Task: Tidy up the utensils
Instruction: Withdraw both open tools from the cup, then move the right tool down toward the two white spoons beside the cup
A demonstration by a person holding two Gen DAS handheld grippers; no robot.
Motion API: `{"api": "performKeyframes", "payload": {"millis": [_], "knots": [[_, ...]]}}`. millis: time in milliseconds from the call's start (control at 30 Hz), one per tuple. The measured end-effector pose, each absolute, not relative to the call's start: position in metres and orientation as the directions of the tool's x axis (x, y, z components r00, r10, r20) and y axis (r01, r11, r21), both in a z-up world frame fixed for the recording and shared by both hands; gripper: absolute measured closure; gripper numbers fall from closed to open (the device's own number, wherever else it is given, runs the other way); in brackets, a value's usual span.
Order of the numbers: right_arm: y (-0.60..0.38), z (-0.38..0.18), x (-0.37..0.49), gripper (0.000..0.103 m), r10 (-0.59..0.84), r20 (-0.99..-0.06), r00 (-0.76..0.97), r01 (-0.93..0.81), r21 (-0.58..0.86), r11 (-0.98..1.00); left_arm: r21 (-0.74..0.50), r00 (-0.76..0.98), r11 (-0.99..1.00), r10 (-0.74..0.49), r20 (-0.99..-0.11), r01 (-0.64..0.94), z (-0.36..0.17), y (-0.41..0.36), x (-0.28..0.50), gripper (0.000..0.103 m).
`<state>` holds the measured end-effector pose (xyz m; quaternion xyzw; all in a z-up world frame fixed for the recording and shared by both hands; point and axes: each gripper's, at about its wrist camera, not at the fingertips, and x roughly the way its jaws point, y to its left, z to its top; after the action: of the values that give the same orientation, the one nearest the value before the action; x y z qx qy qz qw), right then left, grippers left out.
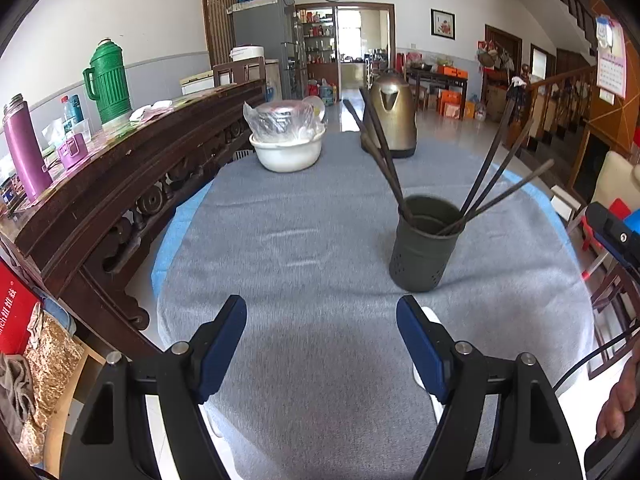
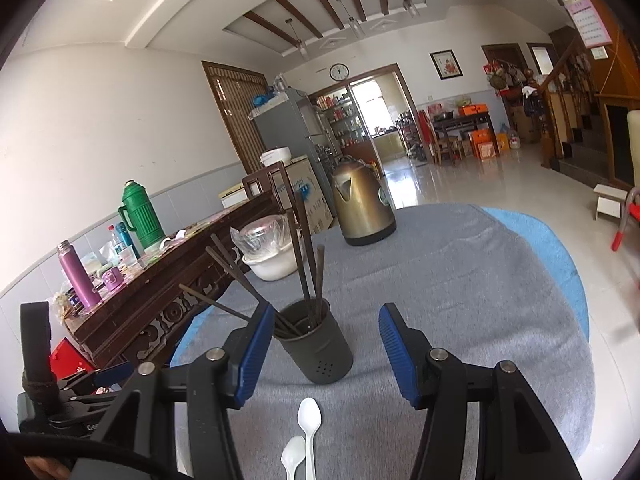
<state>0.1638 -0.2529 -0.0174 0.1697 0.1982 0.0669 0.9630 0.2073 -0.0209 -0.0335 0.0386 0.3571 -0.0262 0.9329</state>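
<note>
left gripper (image 1: 322, 344) wide open, empty | right gripper (image 2: 326, 344) wide open, empty, likely poised over spoons (image 2: 306, 436) at lower centre, bowls toward cup (image 2: 316, 344), long axes running up-frame | chopsticks (image 1: 496, 184) lean in cup at frame centre, tips down, splayed | spoons probably go in next

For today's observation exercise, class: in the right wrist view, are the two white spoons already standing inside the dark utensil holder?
No, both white spoons lie flat on the grey tablecloth in front of the utensil holder, which contains only dark chopsticks.
</note>
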Motion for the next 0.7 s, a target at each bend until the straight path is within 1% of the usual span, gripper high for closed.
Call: {"api": "performKeyframes", "payload": {"millis": [167,700], "knots": [[-0.244,-0.029,0.173,0.045,0.213,-0.399,0.892,-0.065,0.353,0.933,0.061,0.724,0.995,-0.012,-0.689,0.074,-0.045,-0.021,0.211,0.025],[-0.219,-0.06,0.195,0.045,0.264,-0.512,0.817,-0.092,0.336,0.937,0.06,0.701,0.996,-0.002,-0.713,0.064,-0.06,-0.012,0.22,0.025]]}}
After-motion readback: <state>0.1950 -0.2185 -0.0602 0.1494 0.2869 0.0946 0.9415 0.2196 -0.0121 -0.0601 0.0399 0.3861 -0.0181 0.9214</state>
